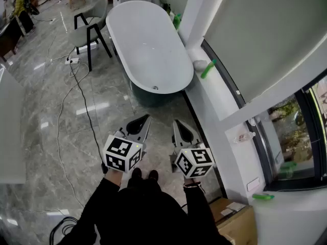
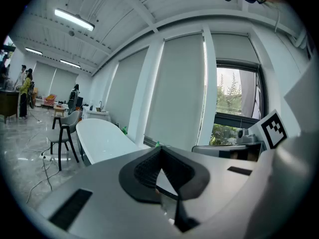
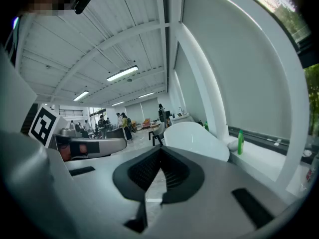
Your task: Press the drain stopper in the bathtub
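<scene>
Held side by side low over the grey marble floor (image 1: 46,137), the left gripper (image 1: 145,117) and right gripper (image 1: 176,122) both have their jaws closed tip to tip with nothing between them. Well ahead stands the white oval bathtub (image 1: 148,45), and the drain stopper (image 1: 155,88) shows as a small round spot in its bottom at the near end. A green bottle (image 1: 208,69) lies on the window sill (image 1: 219,101) right of the tub; a grey chair (image 1: 91,32) stands to its left.
</scene>
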`<state>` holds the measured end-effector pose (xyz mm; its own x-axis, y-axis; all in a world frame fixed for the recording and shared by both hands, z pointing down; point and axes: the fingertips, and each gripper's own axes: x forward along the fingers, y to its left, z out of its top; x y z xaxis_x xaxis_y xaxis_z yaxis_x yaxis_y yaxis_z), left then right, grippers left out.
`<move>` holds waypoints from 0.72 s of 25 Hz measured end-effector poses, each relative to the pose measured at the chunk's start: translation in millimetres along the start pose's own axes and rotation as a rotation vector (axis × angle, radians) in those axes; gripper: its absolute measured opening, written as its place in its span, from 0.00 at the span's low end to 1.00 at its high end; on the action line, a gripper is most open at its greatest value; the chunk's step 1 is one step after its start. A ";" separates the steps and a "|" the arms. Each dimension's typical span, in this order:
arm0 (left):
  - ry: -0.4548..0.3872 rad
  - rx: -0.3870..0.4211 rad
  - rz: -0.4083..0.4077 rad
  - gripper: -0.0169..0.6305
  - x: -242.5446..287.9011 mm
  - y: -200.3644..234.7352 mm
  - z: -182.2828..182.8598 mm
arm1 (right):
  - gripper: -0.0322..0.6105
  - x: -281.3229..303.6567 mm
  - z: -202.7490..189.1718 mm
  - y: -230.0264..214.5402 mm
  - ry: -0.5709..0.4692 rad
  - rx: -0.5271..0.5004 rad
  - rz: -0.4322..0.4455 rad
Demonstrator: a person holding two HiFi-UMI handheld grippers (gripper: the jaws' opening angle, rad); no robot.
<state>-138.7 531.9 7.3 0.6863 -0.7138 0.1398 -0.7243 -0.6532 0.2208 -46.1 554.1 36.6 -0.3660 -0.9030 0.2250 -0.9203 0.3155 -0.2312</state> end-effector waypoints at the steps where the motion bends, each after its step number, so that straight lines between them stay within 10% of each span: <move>1: 0.001 -0.002 0.001 0.04 0.2 0.7 0.0 | 0.05 0.6 0.1 -0.1 0.002 0.000 -0.001; 18: 0.030 -0.008 -0.003 0.04 6.8 9.8 -5.2 | 0.05 7.5 -6.0 -7.3 0.020 0.043 0.000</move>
<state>-140.8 521.9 15.5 0.6903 -0.7038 0.1675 -0.7216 -0.6534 0.2287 -43.0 546.8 45.6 -0.3687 -0.8971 0.2435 -0.9139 0.3020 -0.2712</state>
